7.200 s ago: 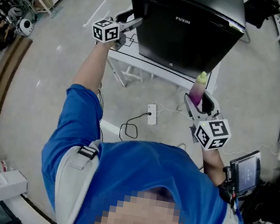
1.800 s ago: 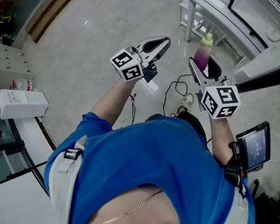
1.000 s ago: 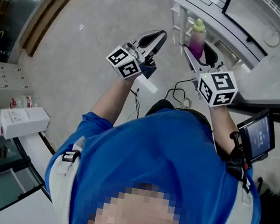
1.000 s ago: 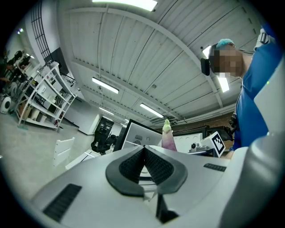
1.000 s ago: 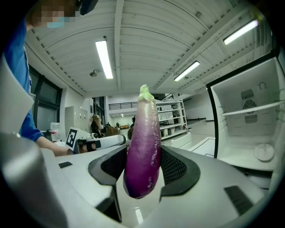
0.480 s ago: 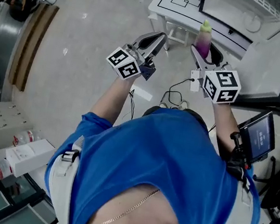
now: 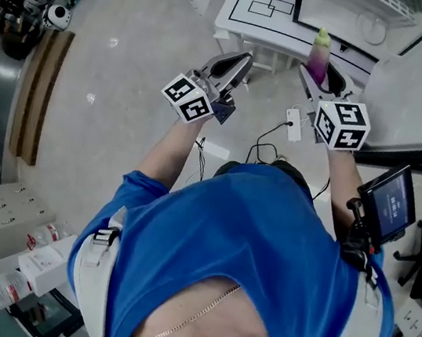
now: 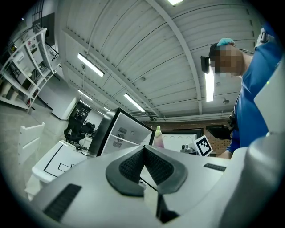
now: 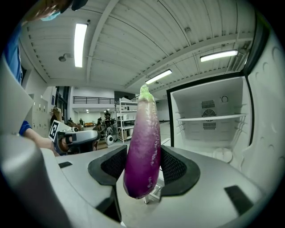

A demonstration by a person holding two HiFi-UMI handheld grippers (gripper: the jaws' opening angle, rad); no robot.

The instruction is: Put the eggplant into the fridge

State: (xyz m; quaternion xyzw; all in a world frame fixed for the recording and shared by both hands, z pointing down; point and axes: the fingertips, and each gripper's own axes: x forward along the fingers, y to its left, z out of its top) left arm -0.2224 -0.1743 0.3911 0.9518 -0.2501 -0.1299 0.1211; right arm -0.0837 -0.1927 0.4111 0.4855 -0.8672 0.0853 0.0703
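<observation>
Since the fridge [image 9: 209, 124] stands open ahead of the right tongs [image 7: 324, 71], they grip the eggplant [image 9: 143, 142] upright for loading; the left tongs [image 8: 143, 165] alongside are closed, empty.

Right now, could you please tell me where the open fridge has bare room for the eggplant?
Inside the fridge, the shelf is bare wall to wall, and so is the space under it, except a round white fitting on the floor. Nothing looks crowded; the eggplant in the right gripper has open passage.
</observation>
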